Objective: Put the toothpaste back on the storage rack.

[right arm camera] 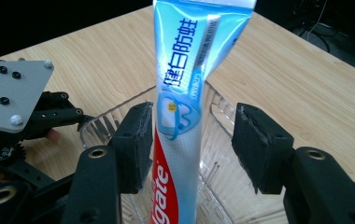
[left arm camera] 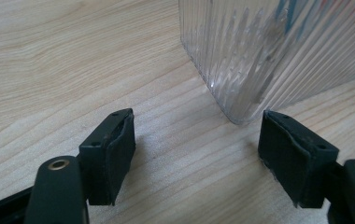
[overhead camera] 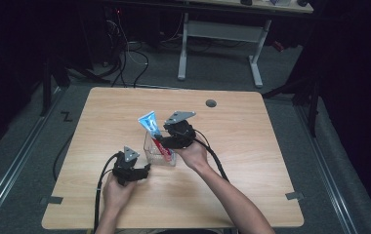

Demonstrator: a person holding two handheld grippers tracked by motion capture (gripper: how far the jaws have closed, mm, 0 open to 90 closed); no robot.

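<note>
On the wooden table (overhead camera: 252, 161), a toothpaste tube (right arm camera: 185, 107) stands upright in a clear ribbed container (overhead camera: 160, 152). Jaws of the right gripper (right arm camera: 192, 140) stand apart around it, one pad touching. Beside the container, the left gripper (left arm camera: 196, 149) rests open, empty.

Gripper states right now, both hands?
Left gripper: open, empty, beside the clear ribbed plastic container.
Right gripper: open around the blue-and-red toothpaste tube, not clamping.
</note>
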